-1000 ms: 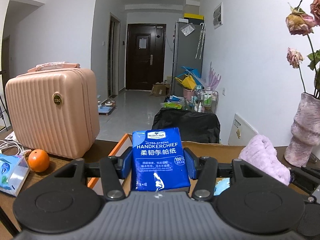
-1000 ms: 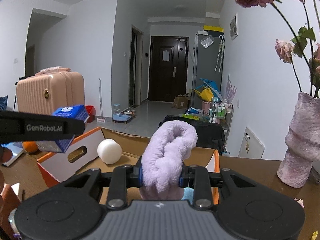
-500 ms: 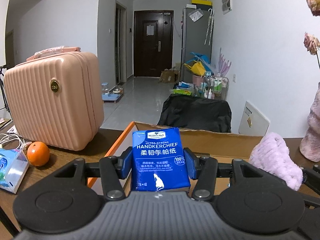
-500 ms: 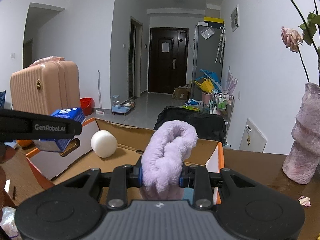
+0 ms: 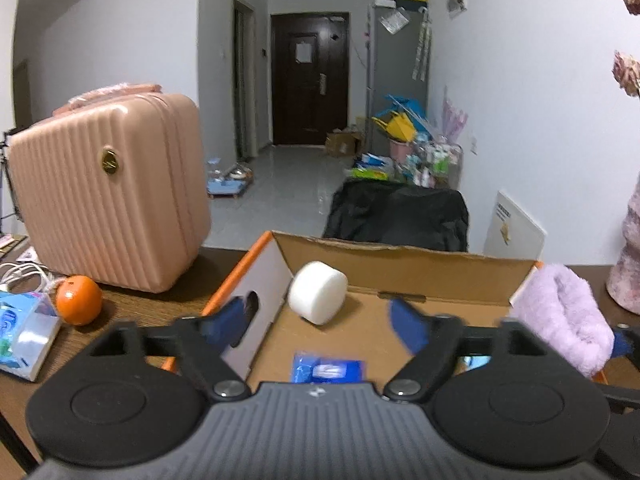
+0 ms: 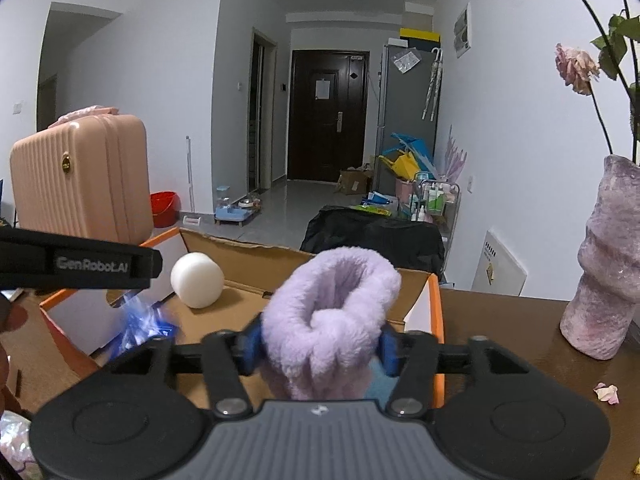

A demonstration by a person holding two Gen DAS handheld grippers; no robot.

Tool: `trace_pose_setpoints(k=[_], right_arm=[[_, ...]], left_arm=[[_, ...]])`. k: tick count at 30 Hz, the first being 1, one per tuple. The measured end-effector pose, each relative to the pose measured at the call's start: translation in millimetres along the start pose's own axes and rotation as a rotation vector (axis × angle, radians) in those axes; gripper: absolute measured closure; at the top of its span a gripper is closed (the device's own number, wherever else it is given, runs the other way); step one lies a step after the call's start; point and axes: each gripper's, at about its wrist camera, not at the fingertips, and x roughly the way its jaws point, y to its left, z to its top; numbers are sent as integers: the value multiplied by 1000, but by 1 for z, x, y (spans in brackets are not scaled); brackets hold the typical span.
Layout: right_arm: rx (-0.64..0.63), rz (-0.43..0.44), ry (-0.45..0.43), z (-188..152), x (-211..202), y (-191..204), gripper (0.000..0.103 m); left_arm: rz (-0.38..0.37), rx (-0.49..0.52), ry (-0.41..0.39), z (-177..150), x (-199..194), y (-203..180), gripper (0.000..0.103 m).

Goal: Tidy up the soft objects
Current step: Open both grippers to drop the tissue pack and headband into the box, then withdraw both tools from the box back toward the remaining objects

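both grippers have just been opening over the cardboard box (image 5: 404, 270): the left gripper (image 5: 320, 320) gapes empty, its blue tissue pack (image 5: 328, 368) dropped inside beside the white roll (image 5: 318, 297) (blurred, likely mid-fall), while the right gripper (image 6: 320, 346) loosens around the lilac fluffy cloth (image 6: 332, 316), not yet dropped.

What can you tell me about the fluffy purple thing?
The fluffy purple thing looks like a soft, plush lilac cloth, rolled or folded into a thick loop with a hollow in the middle. It stands upright between the blue fingers of the right gripper, whose jaws have just been opening, over the cardboard box. The pictures do not show whether the pads press it.
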Motion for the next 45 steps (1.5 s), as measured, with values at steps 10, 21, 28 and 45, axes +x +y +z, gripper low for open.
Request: trace_pose_setpoints(k=[10, 21, 28, 45], right_arm=[[26, -36, -36, 2, -8, -4, 0], [23, -44, -29, 3, -5, -3, 0], [25, -49, -29, 3, -6, -5, 0], [34, -76, -48, 2, -37, -8, 0]], left_arm=[[27, -14, -18, 0, -7, 1, 0], [28, -14, -18, 0, -6, 1, 0], [25, -21, -26, 1, -8, 3, 0], [18, 10, -109, -6, -44, 3, 0]])
